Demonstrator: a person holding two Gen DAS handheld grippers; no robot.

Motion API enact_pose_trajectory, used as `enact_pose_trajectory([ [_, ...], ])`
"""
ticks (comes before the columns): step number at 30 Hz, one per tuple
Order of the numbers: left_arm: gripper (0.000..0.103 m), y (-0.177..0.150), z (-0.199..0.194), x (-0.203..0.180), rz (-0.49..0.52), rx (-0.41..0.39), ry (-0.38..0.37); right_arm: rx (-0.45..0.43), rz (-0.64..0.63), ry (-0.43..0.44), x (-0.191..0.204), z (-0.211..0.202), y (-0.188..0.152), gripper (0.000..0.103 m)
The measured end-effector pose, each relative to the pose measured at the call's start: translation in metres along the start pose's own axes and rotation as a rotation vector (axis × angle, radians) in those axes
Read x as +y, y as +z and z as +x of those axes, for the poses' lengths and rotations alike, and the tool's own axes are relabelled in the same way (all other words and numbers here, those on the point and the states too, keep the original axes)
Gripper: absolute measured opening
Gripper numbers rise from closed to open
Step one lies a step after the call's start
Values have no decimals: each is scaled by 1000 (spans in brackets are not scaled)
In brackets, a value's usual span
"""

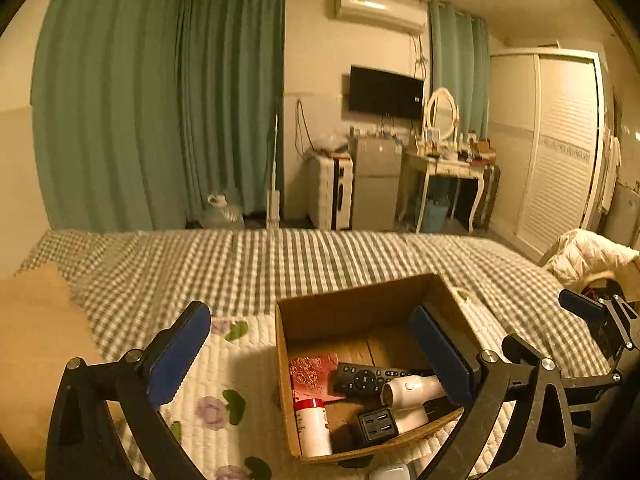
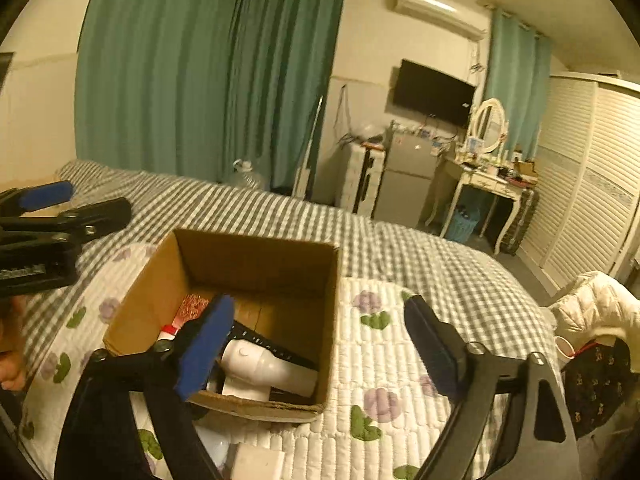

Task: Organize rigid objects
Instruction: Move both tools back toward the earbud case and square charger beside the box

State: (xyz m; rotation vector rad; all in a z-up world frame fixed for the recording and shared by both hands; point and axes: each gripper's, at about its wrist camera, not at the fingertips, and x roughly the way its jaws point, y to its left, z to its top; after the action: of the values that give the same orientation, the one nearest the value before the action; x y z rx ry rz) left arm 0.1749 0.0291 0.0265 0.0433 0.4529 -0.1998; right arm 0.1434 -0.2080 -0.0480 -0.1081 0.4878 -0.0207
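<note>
An open cardboard box (image 1: pixel 360 312) sits on a bed (image 1: pixel 248 264), on a white quilt with purple flowers (image 1: pixel 208 380) laid over a grey checked cover.

The left wrist view looks straight into the box. There a black remote control (image 1: pixel 372 378), a white hair dryer (image 1: pixel 412 390), a black charger block with ports (image 1: pixel 376 426), a white bottle with a red cap (image 1: pixel 312 424) and a red patterned card (image 1: pixel 314 372) lie together on the bottom. The left claw (image 1: pixel 312 356) is spread wide above the box, with nothing between its blue pads. At the right edge the right claw (image 1: pixel 600 320) shows only in part.

The right wrist view sees the box (image 2: pixel 256 264) from its other side. The near wall and the left blue pad hide much of the contents; only the hair dryer (image 2: pixel 264 364), a strip of the remote control (image 2: pixel 260 340) and a corner of the red card (image 2: pixel 192 306) show. The right claw (image 2: pixel 320 344) is also spread wide and holds nothing. This view alone shows white things on the quilt in front of the box (image 2: pixel 256 462), cut off by the frame's edge, and the left claw (image 2: pixel 48 208) from the side at far left.
</note>
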Motion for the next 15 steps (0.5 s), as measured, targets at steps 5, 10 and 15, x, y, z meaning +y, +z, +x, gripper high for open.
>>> enact_pose_trajectory([
  [5, 103, -2, -30, 4, -23, -47, 2, -48, 19, -4, -4, -27, 4, 97],
  [10, 103, 0, -53, 1, -27, -79, 13, -126, 33, -11, -6, -68, 4, 103],
  [15, 103, 0, -80, -5, -24, -133, 24, -154, 33, -18, -4, -92, 0, 103],
])
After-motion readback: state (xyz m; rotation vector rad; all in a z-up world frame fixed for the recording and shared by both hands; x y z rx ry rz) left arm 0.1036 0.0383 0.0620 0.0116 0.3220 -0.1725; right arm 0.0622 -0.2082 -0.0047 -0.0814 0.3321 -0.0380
